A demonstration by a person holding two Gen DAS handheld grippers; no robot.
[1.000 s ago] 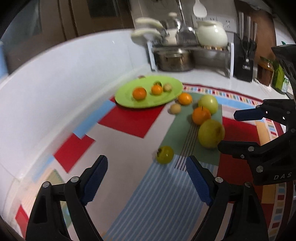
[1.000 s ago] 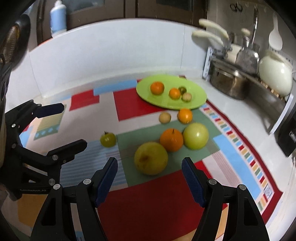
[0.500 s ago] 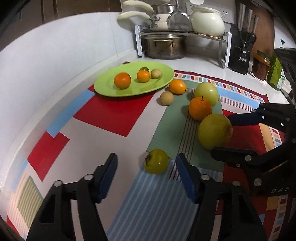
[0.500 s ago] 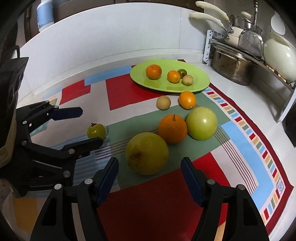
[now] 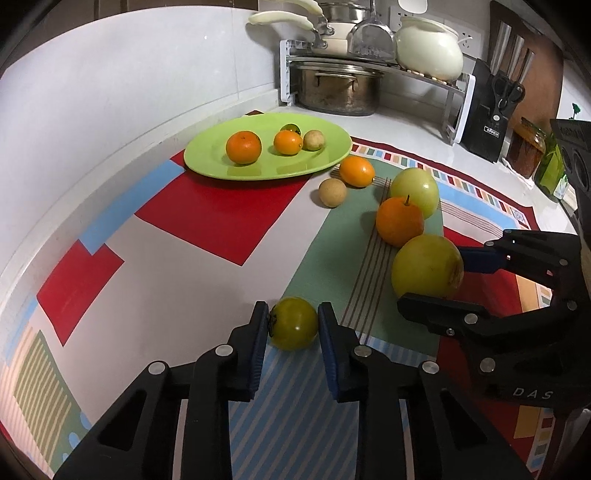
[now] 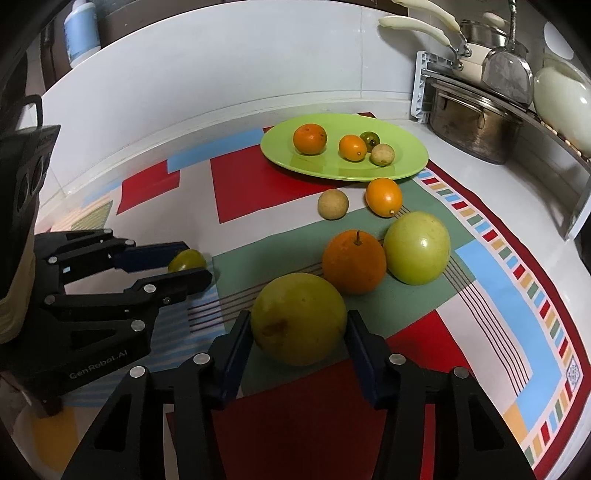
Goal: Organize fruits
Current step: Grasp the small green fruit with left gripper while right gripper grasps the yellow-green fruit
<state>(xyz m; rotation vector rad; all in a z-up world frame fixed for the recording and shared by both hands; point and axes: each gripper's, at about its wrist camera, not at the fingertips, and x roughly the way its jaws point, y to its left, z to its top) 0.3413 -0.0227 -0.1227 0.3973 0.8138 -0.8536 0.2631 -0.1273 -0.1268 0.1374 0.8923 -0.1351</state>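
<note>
Two fruits are gripped: small green tomato [image 5: 293, 323] by left gripper [image 5: 291, 325], large yellow-green fruit [image 6: 298, 319] by right gripper [image 6: 298, 325], jaws just closing; lifting toward the far green plate [image 5: 207, 155] is called for.

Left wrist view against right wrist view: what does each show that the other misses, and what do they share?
Only the left wrist view shows the knife block and jars at the counter's far right. Only the right wrist view shows the blue-labelled bottle on the ledge. Both show the green plate holding four fruits, the left gripper shut on the small green tomato, and the right gripper closing around the big yellow-green fruit, its pads at the fruit's sides.
</note>
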